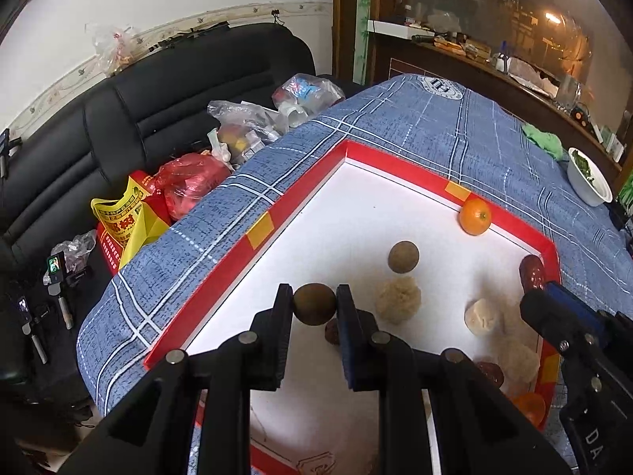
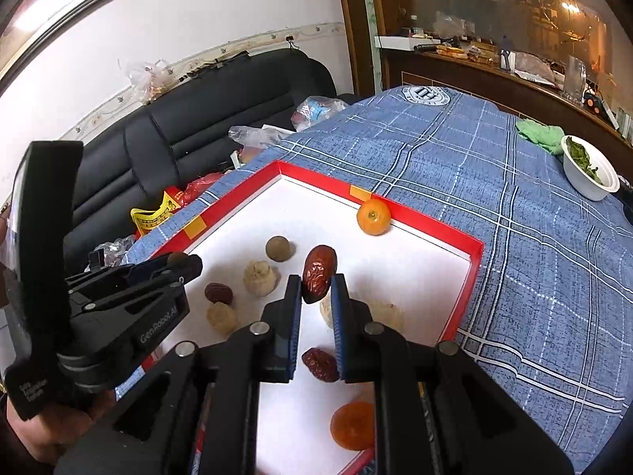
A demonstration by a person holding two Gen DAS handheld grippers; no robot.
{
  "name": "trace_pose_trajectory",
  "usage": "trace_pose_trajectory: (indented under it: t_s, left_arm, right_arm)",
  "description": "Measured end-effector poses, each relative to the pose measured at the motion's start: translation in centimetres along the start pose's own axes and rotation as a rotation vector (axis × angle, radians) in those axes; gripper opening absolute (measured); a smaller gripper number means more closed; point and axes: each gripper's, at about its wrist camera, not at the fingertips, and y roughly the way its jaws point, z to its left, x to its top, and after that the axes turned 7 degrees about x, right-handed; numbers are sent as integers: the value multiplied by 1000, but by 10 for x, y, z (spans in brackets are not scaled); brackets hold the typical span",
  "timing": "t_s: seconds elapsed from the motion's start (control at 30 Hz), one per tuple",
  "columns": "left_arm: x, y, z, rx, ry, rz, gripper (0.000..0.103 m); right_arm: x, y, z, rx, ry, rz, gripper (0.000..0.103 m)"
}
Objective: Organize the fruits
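Both your grippers hang tilted down over the red-rimmed tray, each with a fruit pinched in its fingers.

Left wrist view: your left gripper has its fingers clenched on a round brown longan, lifted above the white floor of the tray. Inside the tray lie a second longan, an orange against the far rim, pale lumpy fruits and dark red dates; your right gripper enters from the right edge, over the tray's near corner.
Right wrist view: your right gripper grips a wrinkled red date upright between its fingers, above the tray. Below it lie another date, a flattened orange fruit and pale fruits. The tray sits on a tabletop under blue plaid cloth, with a white bowl of greens well apart.
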Motion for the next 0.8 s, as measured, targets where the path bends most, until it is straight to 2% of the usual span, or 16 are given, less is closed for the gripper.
trace_pose_trajectory:
  t_s: [0.8]
  left_arm:
    - [10, 15, -3, 26, -5, 19, 20]
  right_arm:
    - [17, 31, -6, -21, 5, 41, 17]
